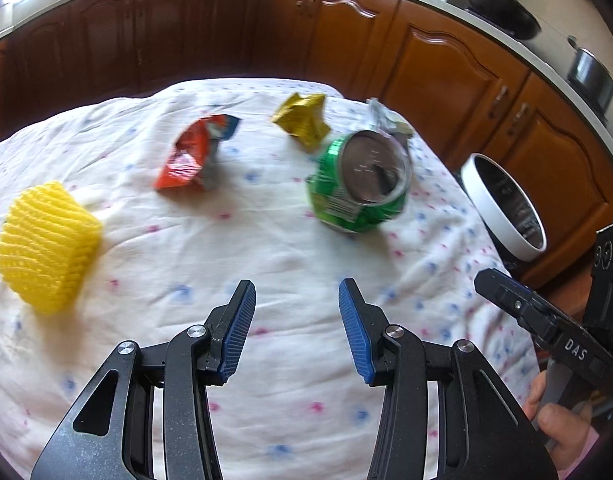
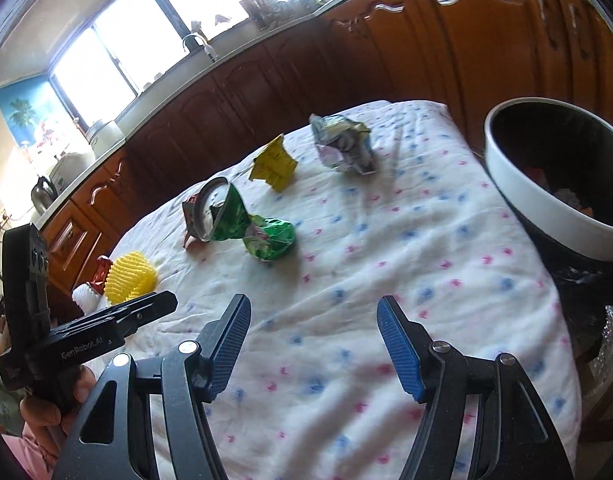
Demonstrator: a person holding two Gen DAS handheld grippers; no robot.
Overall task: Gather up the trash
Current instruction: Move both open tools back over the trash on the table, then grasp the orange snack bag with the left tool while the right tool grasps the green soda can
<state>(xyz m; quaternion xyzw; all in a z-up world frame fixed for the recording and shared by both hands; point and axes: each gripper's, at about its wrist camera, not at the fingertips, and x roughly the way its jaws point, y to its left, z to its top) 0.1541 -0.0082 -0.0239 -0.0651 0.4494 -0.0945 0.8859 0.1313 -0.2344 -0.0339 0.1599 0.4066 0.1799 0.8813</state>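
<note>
From my left wrist camera, my left gripper (image 1: 296, 330) hangs over the near part of the cloth-covered table (image 1: 266, 420), jaws spread wide with nothing between them. Ahead of it, apart from one another on the cloth, lie the trash pieces: a crushed green can (image 1: 358, 184) closest, a red snack wrapper (image 1: 194, 154) to its left, a yellow wrapper (image 1: 304, 120) farther back, a silvery crumpled packet (image 1: 382, 116) partly hidden behind the can, and a yellow foam net (image 1: 46, 246) at the left side. The white-rimmed bin (image 1: 506, 208) stands off the table's right edge.

From my right wrist camera, my right gripper (image 2: 313, 342) is also wide open and holds nothing, hovering above bare cloth with the bin just to its right. The bin's inside is dark; I can make out something orange and something pale low down, so I judge a little is already in it, though I cannot tell what. A small white foam piece (image 2: 84, 295) and a dark red scrap (image 2: 102, 270) sit beside the foam net at the far left edge.

As I read it, the job is mostly ahead of me: at least seven pieces lie on the table, none is gripped, and the can looks the nearest pick.
</note>
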